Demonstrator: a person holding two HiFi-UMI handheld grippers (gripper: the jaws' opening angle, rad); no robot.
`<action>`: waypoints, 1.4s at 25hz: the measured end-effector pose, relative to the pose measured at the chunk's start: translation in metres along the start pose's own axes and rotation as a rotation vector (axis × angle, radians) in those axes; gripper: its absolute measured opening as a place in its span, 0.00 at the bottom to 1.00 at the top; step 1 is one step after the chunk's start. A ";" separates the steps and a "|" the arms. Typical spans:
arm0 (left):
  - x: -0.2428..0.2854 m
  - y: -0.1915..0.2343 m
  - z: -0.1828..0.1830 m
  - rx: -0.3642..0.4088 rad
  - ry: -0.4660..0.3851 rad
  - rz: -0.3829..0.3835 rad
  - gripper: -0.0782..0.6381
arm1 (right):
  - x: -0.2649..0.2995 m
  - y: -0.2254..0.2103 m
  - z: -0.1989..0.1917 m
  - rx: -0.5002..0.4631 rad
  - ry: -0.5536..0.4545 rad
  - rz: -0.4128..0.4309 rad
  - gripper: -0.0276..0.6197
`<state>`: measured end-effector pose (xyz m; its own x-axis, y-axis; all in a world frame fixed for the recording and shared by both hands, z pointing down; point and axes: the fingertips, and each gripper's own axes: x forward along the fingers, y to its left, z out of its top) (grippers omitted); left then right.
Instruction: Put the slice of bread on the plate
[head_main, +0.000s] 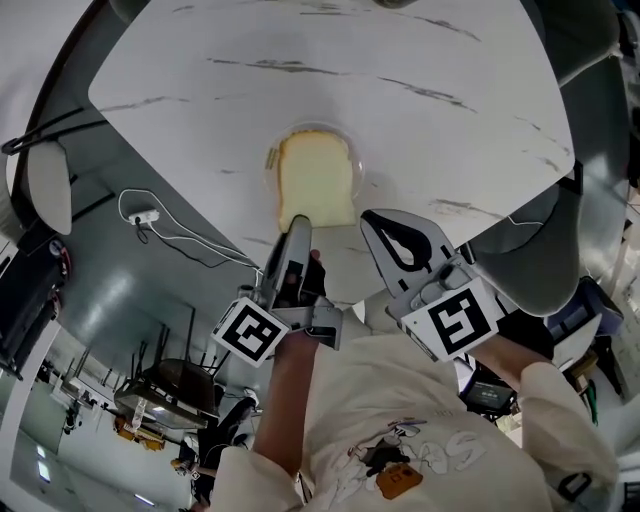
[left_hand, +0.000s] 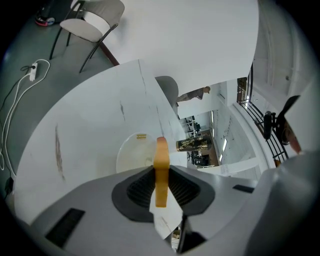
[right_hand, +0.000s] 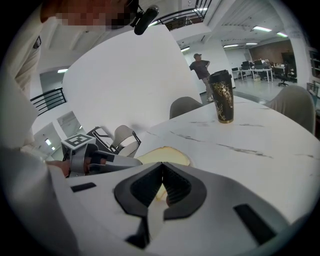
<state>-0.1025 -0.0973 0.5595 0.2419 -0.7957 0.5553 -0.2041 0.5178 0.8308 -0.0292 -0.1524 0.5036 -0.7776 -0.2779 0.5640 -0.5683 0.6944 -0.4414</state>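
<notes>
A pale slice of bread (head_main: 315, 180) hangs flat just over a clear round plate (head_main: 357, 152) on the white marble table (head_main: 420, 60). My left gripper (head_main: 298, 226) is shut on the slice's near edge. In the left gripper view the bread (left_hand: 161, 165) shows edge-on between the pads, with the plate (left_hand: 131, 152) beyond it. My right gripper (head_main: 383, 226) sits just right of the slice, shut and empty, at the table's near edge. The right gripper view shows its tips (right_hand: 161, 166) touching, the bread (right_hand: 167, 155) behind them, and the left gripper (right_hand: 95, 161) at the left.
A dark tumbler (right_hand: 221, 97) stands farther back on the table. Grey chairs (head_main: 50, 185) surround the table, and a power strip with cable (head_main: 147, 216) lies on the floor at the left. A person (right_hand: 201, 67) stands far off.
</notes>
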 end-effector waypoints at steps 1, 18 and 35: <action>0.002 -0.001 0.002 0.029 -0.003 -0.001 0.23 | 0.002 -0.002 -0.003 0.009 0.001 -0.003 0.05; 0.006 0.008 0.017 0.471 -0.027 0.190 0.33 | 0.023 -0.008 -0.018 0.020 0.012 0.001 0.05; -0.011 0.031 0.010 0.671 0.033 0.329 0.47 | 0.009 0.000 -0.018 0.016 0.000 -0.005 0.05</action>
<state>-0.1212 -0.0761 0.5789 0.0945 -0.6177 0.7807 -0.8030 0.4162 0.4265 -0.0317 -0.1427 0.5214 -0.7746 -0.2812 0.5665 -0.5766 0.6820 -0.4499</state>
